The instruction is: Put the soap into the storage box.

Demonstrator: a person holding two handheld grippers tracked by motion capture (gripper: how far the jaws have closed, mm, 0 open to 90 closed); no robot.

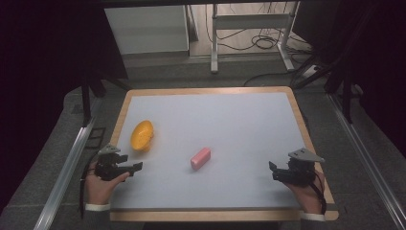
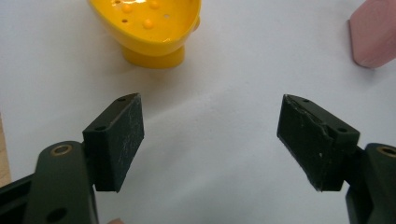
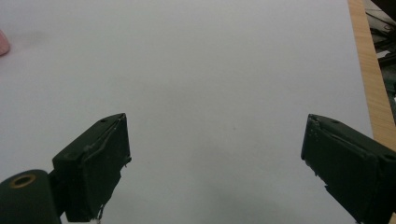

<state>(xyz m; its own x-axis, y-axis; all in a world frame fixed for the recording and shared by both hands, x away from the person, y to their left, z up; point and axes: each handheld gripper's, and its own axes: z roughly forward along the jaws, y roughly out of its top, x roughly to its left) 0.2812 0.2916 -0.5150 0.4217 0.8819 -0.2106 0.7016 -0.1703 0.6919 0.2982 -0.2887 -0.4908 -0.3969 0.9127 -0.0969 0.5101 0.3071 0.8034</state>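
Observation:
A yellow perforated dish (image 1: 142, 135) on a short foot lies on the white table top (image 1: 215, 120) at the left, and it appears close ahead as the yellow dish (image 2: 152, 28) in the left gripper view. A pink bar of soap (image 1: 200, 158) rests near the middle; its pink end (image 2: 373, 35) peeks in at the upper right there. My left gripper (image 1: 135, 166) sits at the front left, open, nothing between its jaws (image 2: 210, 135). My right gripper (image 1: 274, 171) rests at the front right, also open and empty (image 3: 217, 149), over bare table.
The table has a wooden rim (image 1: 306, 129). Beyond it stand a white cabinet (image 1: 146, 29) and a metal desk frame (image 1: 249, 33) with cables on the floor. Metal rails (image 1: 67, 167) run along both sides of the table.

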